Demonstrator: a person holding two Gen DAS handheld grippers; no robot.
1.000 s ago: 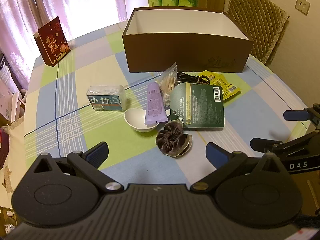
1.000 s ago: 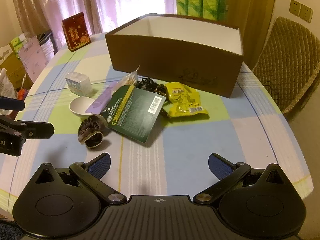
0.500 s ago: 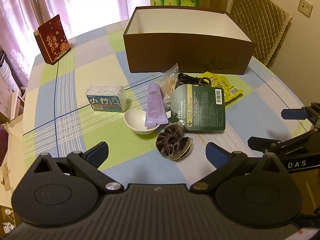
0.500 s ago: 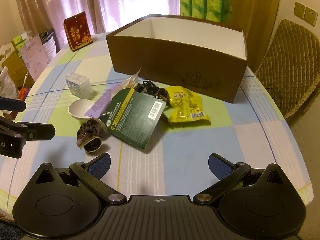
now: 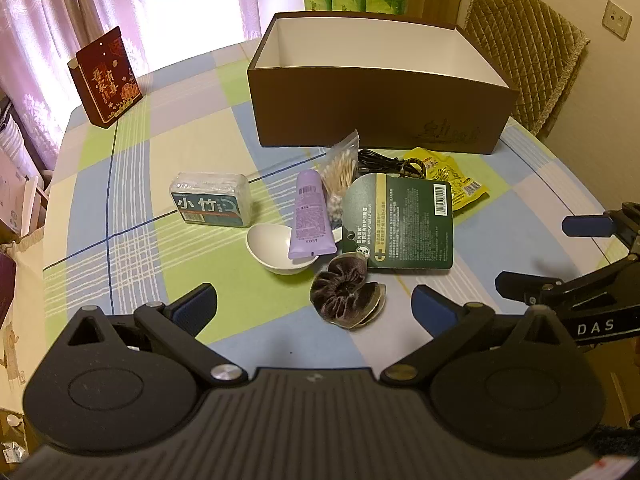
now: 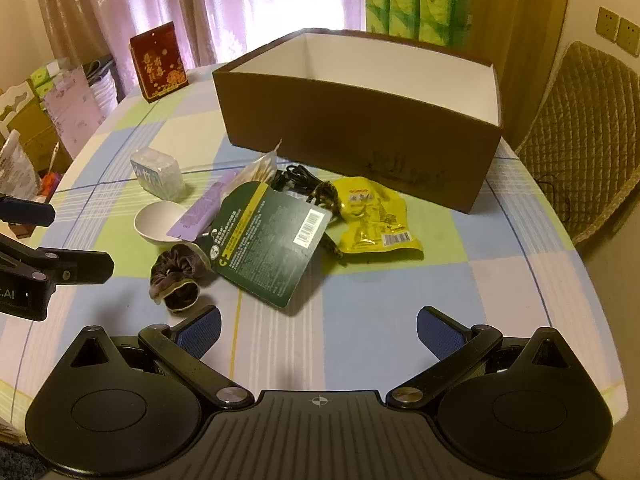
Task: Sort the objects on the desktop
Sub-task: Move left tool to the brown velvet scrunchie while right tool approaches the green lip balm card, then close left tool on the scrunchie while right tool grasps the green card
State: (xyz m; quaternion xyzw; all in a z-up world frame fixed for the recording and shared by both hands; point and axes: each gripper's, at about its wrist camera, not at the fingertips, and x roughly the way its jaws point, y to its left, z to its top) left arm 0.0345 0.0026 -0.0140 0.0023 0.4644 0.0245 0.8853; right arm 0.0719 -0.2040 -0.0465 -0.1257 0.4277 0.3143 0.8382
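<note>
A heap of small items lies in front of an empty brown box (image 5: 376,120) (image 6: 360,136): a dark velvet scrunchie (image 5: 344,294) (image 6: 176,276), a white bowl (image 5: 272,248) (image 6: 158,222), a purple tube (image 5: 310,216) (image 6: 200,212), a dark green card pack (image 5: 400,224) (image 6: 272,240), a yellow snack bag (image 5: 452,180) (image 6: 372,216), a bag of cotton swabs (image 5: 340,168), a black cable (image 5: 380,162) (image 6: 296,178) and a clear toothpick box (image 5: 212,200) (image 6: 158,174). My left gripper (image 5: 314,304) hovers open just before the scrunchie. My right gripper (image 6: 318,330) is open above bare cloth, nearer than the green pack.
A checked cloth covers the round table (image 5: 128,216) (image 6: 420,300). A red gift box (image 5: 106,76) (image 6: 160,62) stands at the far left. A quilted chair (image 5: 528,60) (image 6: 580,152) sits behind right. Green tissue packs (image 6: 416,0) and curtains are behind the box.
Both grippers have pulled back and risen a little, so the heap sits slightly farther away in each view. Nothing on the table has moved and both stay open.
</note>
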